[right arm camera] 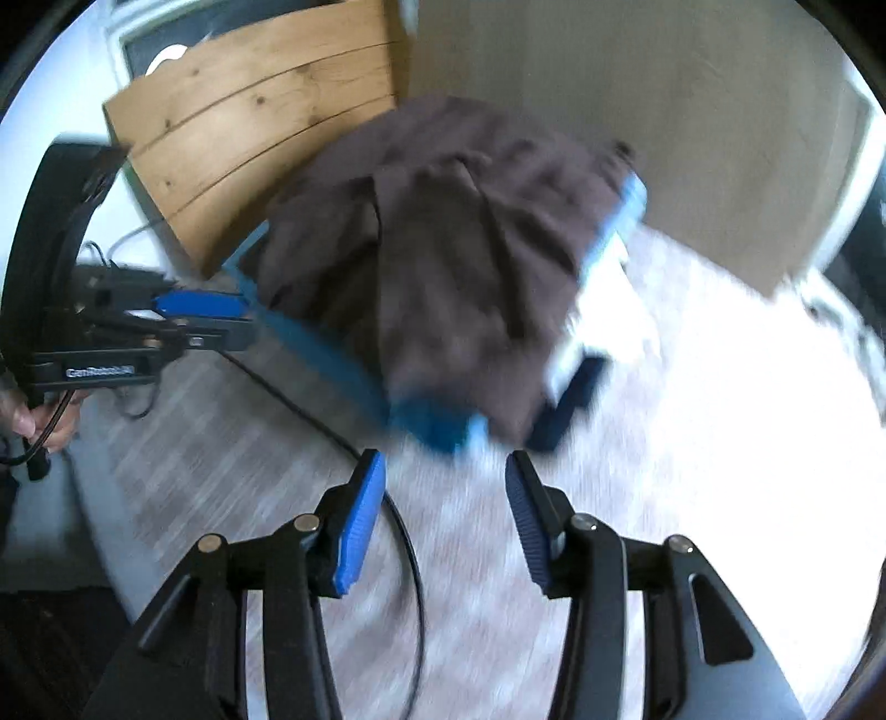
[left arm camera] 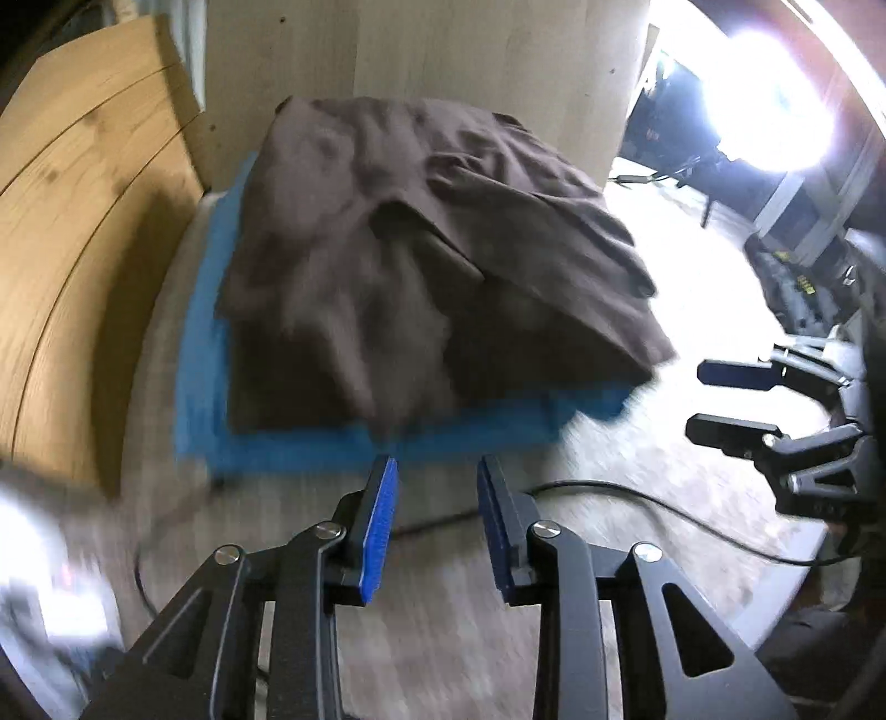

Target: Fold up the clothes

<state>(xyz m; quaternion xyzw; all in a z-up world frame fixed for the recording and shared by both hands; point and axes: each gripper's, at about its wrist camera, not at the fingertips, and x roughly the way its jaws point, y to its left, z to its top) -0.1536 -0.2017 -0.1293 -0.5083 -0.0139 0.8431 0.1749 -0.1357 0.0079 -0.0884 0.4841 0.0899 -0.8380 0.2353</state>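
A dark brown garment lies folded and rumpled on a low blue table; one corner hangs over the table's right edge. My left gripper hovers open just in front of the table's near edge, nothing between its blue pads. In the right wrist view the same brown garment covers the blue table, and my right gripper stands open short of its near corner, empty. The right gripper also shows at the right of the left wrist view, the left gripper at the left of the right wrist view.
A wooden board leans at the left of the table, a pale panel stands behind it. A black cable runs across the light carpet in front. Dark equipment and a bright glare sit at the right. A hand holds the left gripper's handle.
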